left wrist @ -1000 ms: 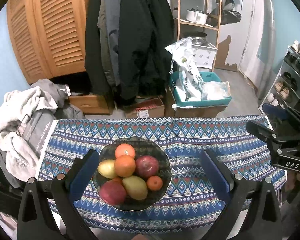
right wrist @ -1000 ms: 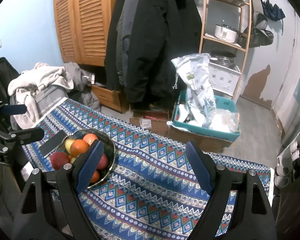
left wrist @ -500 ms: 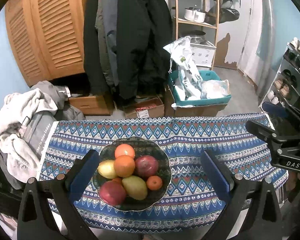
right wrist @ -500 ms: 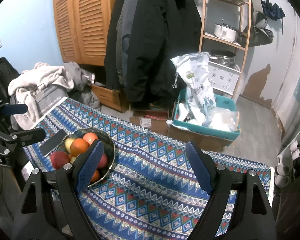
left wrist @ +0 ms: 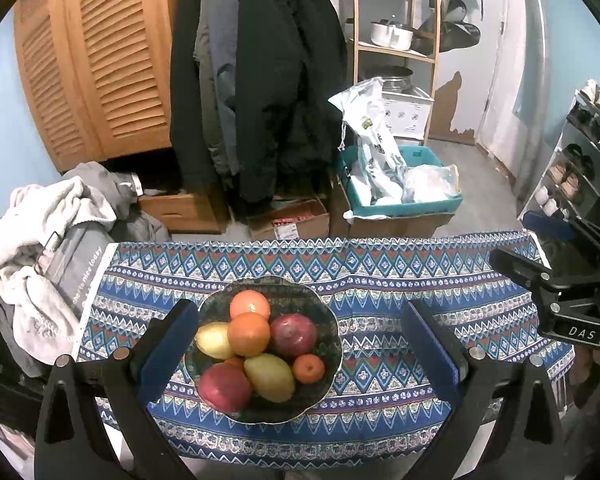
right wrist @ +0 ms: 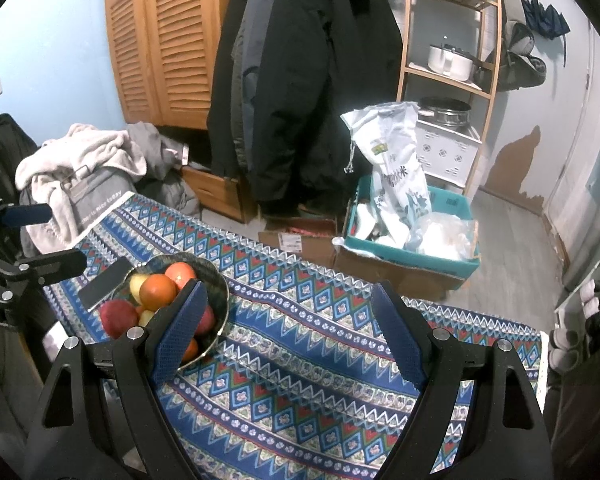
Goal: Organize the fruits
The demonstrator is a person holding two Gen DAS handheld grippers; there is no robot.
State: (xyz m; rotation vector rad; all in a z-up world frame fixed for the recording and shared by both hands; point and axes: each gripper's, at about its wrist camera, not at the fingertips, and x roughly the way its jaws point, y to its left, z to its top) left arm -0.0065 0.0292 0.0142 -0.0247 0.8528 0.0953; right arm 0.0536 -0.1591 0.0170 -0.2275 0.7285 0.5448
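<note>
1. Left gripper hung spread wide above the fruit, gripping nothing.
2. Right gripper was likewise spread and empty over the cloth.
3. Fruit sat piled in a bowl on the cloth.

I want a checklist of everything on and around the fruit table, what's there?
Surface: table under a blue patterned tablecloth.
Job's things: dark bowl holding two oranges, two red apples, two yellow-green fruits and a small tangerine.
Clutter: phone lying beside the bowl.
Grippers: left gripper open, bowl framed between its fingers, nothing held; right gripper open over bare cloth, nothing held.
Cables: nothing seen.
Surroundings: hanging coats, wooden louvred doors, clothes pile, teal box with bags, shelf with a pot, shoe rack.
</note>
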